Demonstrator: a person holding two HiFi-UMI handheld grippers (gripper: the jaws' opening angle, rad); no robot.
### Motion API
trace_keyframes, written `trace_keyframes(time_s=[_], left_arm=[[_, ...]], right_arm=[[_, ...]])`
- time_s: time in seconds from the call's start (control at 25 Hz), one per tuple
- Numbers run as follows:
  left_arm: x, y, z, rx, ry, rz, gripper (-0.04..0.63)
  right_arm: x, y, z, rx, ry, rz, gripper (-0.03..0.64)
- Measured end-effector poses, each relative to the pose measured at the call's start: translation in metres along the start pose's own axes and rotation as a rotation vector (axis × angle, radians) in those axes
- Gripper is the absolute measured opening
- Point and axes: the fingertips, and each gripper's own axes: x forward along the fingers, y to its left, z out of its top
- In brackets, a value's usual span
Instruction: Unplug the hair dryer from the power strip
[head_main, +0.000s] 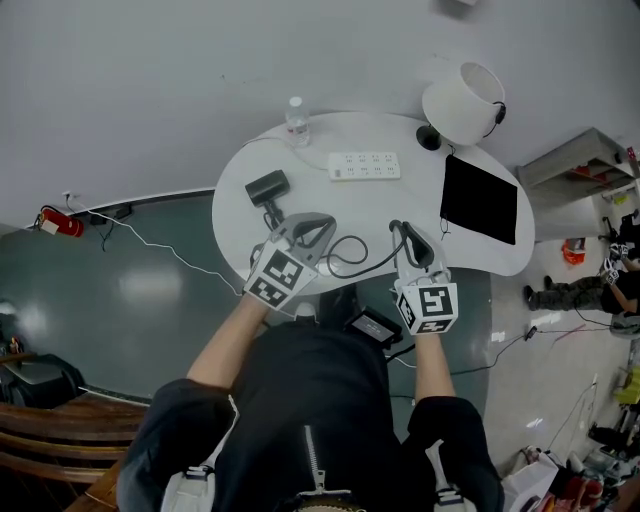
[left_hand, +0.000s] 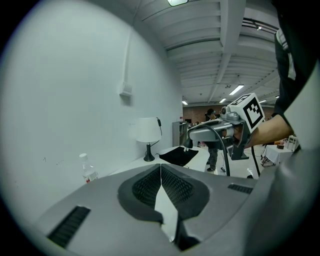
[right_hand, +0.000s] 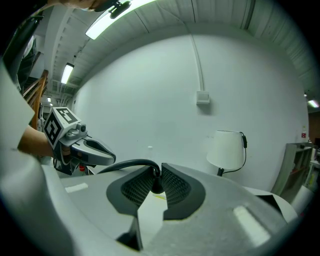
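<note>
The left tool (left_hand: 161, 176) is clenched empty, its pads pressed together; the right tool (right_hand: 156, 181) is closed on the black cable (right_hand: 125, 164) near its end, and the cable is seen arching away to the left; on the white tabletop (head_main: 235, 205) the hair dryer (head_main: 267, 188) is laid just beyond the left tool; the power strip (head_main: 365, 165) is set farther back, between a water bottle (head_main: 296, 120) and a lamp (head_main: 463, 100), apart from both tools.
</note>
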Motion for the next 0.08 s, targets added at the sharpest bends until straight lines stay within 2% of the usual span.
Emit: trace_keyframes(time_s=[0.08], left_arm=[[0.0013, 0.0015, 0.0014, 0.004, -0.002, 0.002, 0.014]], right_arm=[[0.0017, -0.0011, 0.0012, -0.005, 0.0, 0.004, 0.051]])
